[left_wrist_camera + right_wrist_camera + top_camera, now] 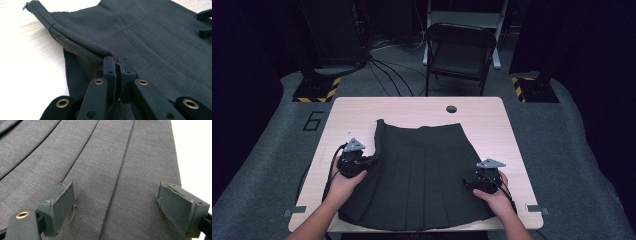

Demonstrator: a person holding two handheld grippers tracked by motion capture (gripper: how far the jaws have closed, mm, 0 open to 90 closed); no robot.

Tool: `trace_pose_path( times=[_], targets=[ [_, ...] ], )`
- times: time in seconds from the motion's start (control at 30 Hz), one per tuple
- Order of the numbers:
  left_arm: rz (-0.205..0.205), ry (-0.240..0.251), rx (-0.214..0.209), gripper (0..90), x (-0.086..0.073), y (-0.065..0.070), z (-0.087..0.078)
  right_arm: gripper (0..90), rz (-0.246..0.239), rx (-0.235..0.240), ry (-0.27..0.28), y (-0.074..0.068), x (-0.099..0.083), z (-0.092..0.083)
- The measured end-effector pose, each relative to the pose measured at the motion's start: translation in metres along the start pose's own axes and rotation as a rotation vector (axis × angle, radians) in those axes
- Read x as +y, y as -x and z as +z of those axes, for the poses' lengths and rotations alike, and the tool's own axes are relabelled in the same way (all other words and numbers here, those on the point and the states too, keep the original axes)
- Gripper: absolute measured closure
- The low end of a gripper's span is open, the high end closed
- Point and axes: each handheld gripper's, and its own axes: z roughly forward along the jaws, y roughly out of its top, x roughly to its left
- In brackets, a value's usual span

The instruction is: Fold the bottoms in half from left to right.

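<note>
Here, from the high view, we see a dark pleated skirt [422, 175] spread flat across the middle of a pale wooden table [422, 107], its narrow waistband toward the top of the frame and its wide hem at the bottom edge. A person's two forearms come in from the bottom. The left gripper [367, 161] sits at centre left, at the skirt's left side edge, where the cloth is raised in a ridge running up to the waistband corner. The right gripper [468, 183] rests at lower right, over the skirt's right side. Beyond the table, at top centre, stands a black folding chair [460, 50].

In the left gripper view, we look along two black jaws pressed together at lower centre, clamped on a fold of the skirt [150, 37]. From the left gripper [119, 65] the pinched edge rises as a ridge toward the upper left corner. At the upper right edge the other gripper's dark jaw tips show over the cloth.

In the right gripper view, the jaws stand wide apart at lower left and lower right. Between them lies flat pleated skirt [105, 170]; the right gripper [116, 205] holds nothing. Bright tabletop shows at the right edge.
</note>
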Motion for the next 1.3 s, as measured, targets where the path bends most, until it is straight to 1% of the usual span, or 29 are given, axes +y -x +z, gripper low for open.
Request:
trace_pose_path(
  times=[0.07, 0.1, 0.17, 0.27, 0.33, 0.43, 0.47, 0.53, 0.67, 0.73, 0.8, 0.87, 0.93, 0.97, 1.03, 1.07, 1.1, 1.13, 1.17, 1.2, 1.27, 1.3],
  targets=[
    [0.001, 0.0, 0.001, 85.6, 0.002, 0.001, 0.0, 13.6, 0.002, 0.0, -0.001, 0.0, 0.0, 0.0],
    [0.01, -0.006, 0.001, 85.6, 0.004, 0.002, 0.0, 13.6, 0.001, 0.0, -0.001, 0.0, 0.0, 0.0],
    [0.013, -0.01, 0.015, 85.6, 0.009, 0.003, -0.002, 13.6, 0.0, 0.0, 0.0, 0.0, 0.0, 0.0],
    [-0.01, 0.006, 0.021, 85.7, 0.016, -0.001, -0.008, 13.6, -0.001, 0.0, 0.0, 0.0, 0.0, 0.0],
    [-0.014, 0.011, 0.024, 85.7, 0.02, -0.003, -0.012, 13.6, 0.0, 0.001, 0.0, 0.0, 0.0, 0.0],
    [-0.009, 0.008, 0.022, 85.7, 0.027, -0.005, -0.018, 13.6, -0.001, 0.001, 0.0, 0.0, 0.0, 0.0],
    [-0.009, 0.008, 0.022, 85.7, 0.027, -0.005, -0.018, 13.6, -0.001, 0.001, 0.0, 0.0, 0.0, 0.0],
    [-0.003, 0.01, 0.024, 85.7, 0.034, -0.004, -0.022, 13.6, -0.001, 0.001, 0.0, 0.0, 0.0, 0.0],
    [0.01, 0.013, 0.024, 85.7, 0.04, -0.001, -0.024, 13.6, -0.001, 0.001, 0.0, 0.0, 0.0, 0.0],
    [0.028, 0.012, 0.014, 85.7, 0.048, 0.005, -0.025, 13.6, -0.001, 0.001, -0.001, 0.0, 0.0, 0.0],
    [0.035, 0.022, 0.006, 85.7, 0.053, 0.01, -0.025, 13.6, -0.001, 0.001, -0.001, 0.0, 0.0, 0.0],
    [0.043, 0.019, 0.001, 85.7, 0.056, 0.012, -0.025, 13.6, 0.001, 0.001, 0.0, 0.0, 0.0, 0.0],
    [0.067, 0.02, -0.008, 85.7, 0.063, 0.021, -0.022, 13.6, -0.001, 0.002, 0.0, 0.0, 0.0, 0.0],
    [0.078, 0.014, -0.016, 85.7, 0.065, 0.023, -0.021, 13.6, -0.005, 0.002, 0.001, 0.0, 0.0, 0.0],
    [0.08, 0.024, -0.025, 85.8, 0.069, 0.031, -0.017, 13.6, 0.0, 0.003, -0.001, 0.0, 0.0, 0.0],
    [0.08, 0.024, -0.025, 85.7, 0.069, 0.031, -0.017, 13.6, -0.006, 0.004, 0.001, 0.001, 0.0, 0.0],
    [0.089, 0.03, -0.036, 85.7, 0.071, 0.036, -0.014, 13.6, -0.005, 0.004, 0.001, 0.001, 0.0, 0.0],
    [0.089, 0.03, -0.036, 85.7, 0.071, 0.036, -0.014, 13.6, -0.005, 0.004, 0.001, 0.001, 0.0, 0.0],
    [0.094, 0.027, -0.044, 85.7, 0.072, 0.04, -0.012, 13.6, -0.006, 0.004, 0.001, 0.001, 0.0, 0.0],
    [0.107, 0.024, -0.054, 85.7, 0.075, 0.046, -0.009, 13.6, 0.0, 0.006, 0.0, 0.0, 0.0, 0.0],
    [0.109, 0.03, -0.061, 85.8, 0.076, 0.048, -0.008, 13.6, -0.004, 0.004, 0.0, 0.001, 0.0, 0.0],
    [0.121, 0.028, -0.068, 85.7, 0.079, 0.054, -0.006, 13.6, -0.002, 0.007, 0.001, 0.0, 0.0, 0.0]
  ],
)
